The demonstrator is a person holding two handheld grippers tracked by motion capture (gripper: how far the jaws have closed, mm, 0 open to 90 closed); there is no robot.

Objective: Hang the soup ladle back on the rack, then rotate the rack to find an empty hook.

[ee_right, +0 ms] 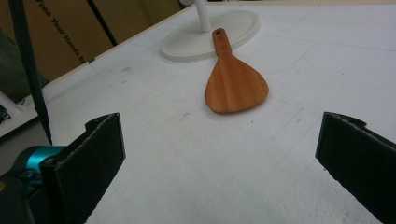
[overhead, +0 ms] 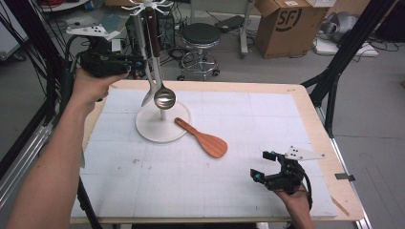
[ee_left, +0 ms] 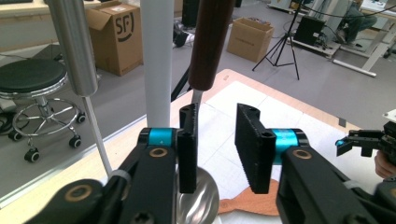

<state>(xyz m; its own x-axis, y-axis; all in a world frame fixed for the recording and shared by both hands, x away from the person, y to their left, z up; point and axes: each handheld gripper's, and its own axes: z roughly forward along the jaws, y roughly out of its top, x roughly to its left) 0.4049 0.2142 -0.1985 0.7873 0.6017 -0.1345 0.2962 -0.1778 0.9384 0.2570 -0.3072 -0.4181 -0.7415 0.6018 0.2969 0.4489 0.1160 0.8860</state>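
Two utensils hang on the rack (overhead: 162, 125); the wooden spatula (overhead: 203, 139) lies on the tabletop (overhead: 248, 119). Left gripper (ee_left: 217, 149) fingers part-open beside the ladle (overhead: 164, 98); right gripper (overhead: 265, 167) fingers wide, empty.

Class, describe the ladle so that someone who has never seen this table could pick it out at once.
Start at the round white stand near the table's far left. Two utensils hang along its post; the ladle is the one with the dark brown handle and round shiny steel bowl, by the left tool. Its neighbour has a metal handle.
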